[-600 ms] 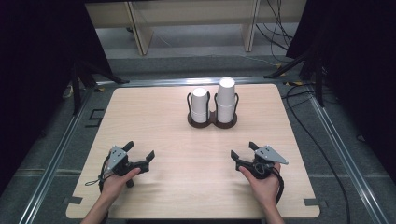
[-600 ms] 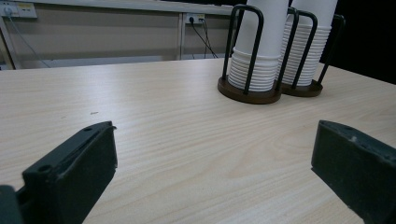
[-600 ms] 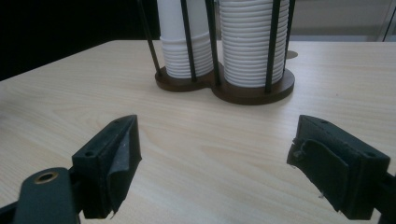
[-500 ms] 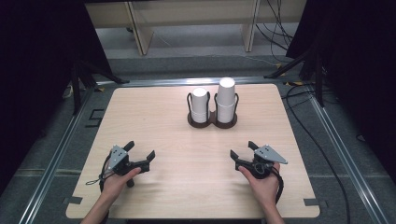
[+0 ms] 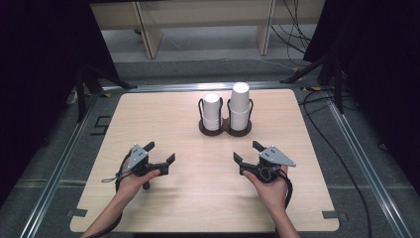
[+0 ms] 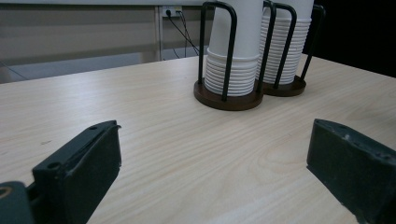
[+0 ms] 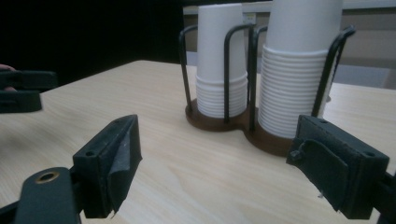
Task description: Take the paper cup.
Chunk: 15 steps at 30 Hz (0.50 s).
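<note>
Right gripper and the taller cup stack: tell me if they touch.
Apart. The high view shows bare table between the right gripper and the taller cup stack; its jaws stand open, empty.

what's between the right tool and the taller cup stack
Nothing: bare wooden table between the right tool and the taller cup stack, seen in the high view.
</note>
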{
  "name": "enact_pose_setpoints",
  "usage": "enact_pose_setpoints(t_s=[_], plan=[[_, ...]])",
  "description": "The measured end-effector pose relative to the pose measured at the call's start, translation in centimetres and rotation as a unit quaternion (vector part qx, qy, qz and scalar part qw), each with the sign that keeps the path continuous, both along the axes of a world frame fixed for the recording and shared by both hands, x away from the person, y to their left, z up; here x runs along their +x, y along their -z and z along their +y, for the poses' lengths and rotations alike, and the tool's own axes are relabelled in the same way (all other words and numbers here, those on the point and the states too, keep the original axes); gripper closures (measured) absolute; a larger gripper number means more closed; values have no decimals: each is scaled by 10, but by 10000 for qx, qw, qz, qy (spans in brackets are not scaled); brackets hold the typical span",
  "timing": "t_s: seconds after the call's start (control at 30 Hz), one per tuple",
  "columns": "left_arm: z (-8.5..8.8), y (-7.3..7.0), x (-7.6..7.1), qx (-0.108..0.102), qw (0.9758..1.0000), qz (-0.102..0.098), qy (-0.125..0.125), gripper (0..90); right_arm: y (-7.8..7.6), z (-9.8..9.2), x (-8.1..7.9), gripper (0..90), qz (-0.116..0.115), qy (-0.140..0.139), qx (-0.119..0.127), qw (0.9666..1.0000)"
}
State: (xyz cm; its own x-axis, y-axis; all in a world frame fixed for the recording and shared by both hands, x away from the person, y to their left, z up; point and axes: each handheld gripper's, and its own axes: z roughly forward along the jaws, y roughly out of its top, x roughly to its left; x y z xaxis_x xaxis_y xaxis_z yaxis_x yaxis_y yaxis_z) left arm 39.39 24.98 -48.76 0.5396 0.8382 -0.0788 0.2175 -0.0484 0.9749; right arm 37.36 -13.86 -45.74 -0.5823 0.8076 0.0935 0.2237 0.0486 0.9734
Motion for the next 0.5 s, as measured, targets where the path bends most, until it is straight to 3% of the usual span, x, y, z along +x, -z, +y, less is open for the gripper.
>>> enact_pose_setpoints(t_s=[0.03,0.1,0.13,0.17,0.23,0.27,0.33,0.47,0.5], plan=[[-3,0,4,32,10000,-16,33,30,-2,1,3,161,-111,-58,-14,9999],[-7,-1,10,46,10000,39,43,38,-8,2,5,161,-18,-4,-74,10000],[-10,-1,13,11,10000,49,62,40,-9,4,7,161,-22,-53,71,10000],[-13,0,16,-34,9999,23,92,41,-10,4,11,162,-204,-76,48,9998],[-18,-1,19,-9,9999,13,130,43,-14,6,12,163,-1,-46,5,10000],[-20,-1,21,-7,9999,31,124,45,-16,8,16,165,-180,-49,-22,9998],[-24,-2,26,-41,9999,21,151,46,-17,12,20,166,-159,-110,103,9998],[-35,-7,35,3,9998,4,221,47,-21,17,25,170,-243,-97,44,9996],[-38,-9,38,35,9997,-15,258,48,-22,19,26,171,-166,-104,31,9998]])
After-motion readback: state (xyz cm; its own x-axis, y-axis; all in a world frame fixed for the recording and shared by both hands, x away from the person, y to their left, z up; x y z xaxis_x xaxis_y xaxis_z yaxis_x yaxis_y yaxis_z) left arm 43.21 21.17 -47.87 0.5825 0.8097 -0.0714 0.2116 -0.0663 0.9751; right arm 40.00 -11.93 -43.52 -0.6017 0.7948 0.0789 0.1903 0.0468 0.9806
